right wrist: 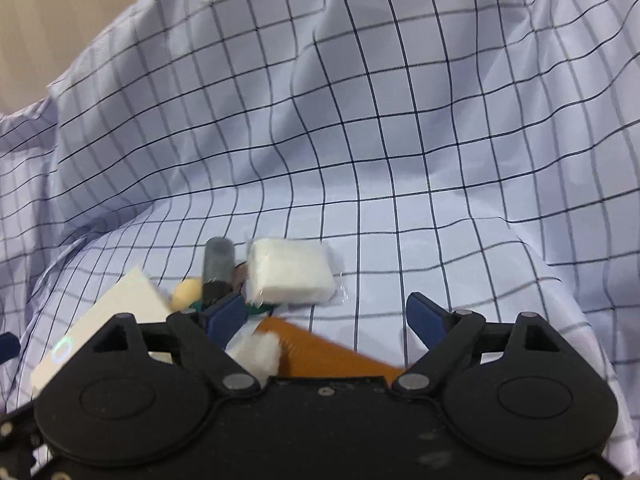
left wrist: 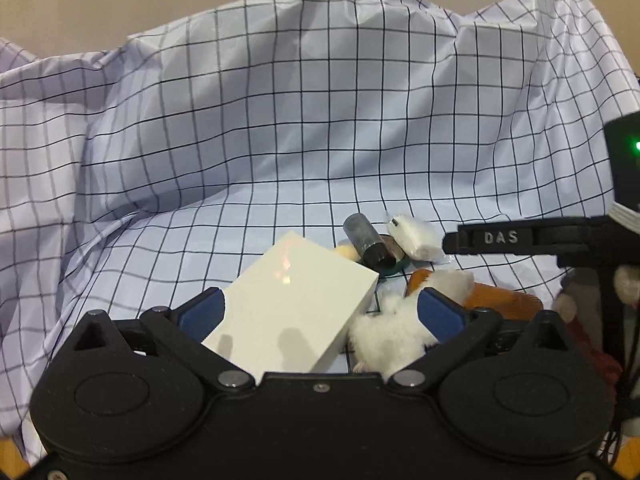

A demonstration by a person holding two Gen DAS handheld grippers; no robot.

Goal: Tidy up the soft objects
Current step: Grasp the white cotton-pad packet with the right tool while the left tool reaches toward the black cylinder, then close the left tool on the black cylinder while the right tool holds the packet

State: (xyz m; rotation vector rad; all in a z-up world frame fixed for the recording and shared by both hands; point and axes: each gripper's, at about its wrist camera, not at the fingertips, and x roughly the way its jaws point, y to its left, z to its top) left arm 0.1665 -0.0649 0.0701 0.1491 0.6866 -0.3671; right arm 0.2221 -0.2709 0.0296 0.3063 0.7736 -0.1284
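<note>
Blue pads on the left gripper [left wrist: 322,308] stand wide apart, gripping nothing; between them lies a white box [left wrist: 296,312], tilted, its long axis running from lower left to upper right, and a white fluffy tuft [left wrist: 390,340] sits just inside the right pad. The right gripper [right wrist: 326,316] is also open and empty, with another bit of white fluff [right wrist: 260,354] and an orange ribbed strip [right wrist: 324,350] below its jaws, the strip's long axis slanting down to the right.

Just beyond the right gripper's left pad sits a white wrapped pad [right wrist: 290,272], beside a grey cylinder [right wrist: 218,266] and a small cream ball [right wrist: 186,292], all on the checked cloth [right wrist: 360,120]. Judging by this, the right gripper is nearer the wrapped pad, which lies ahead and slightly left; the left gripper is nearer the fluffy tuft.
</note>
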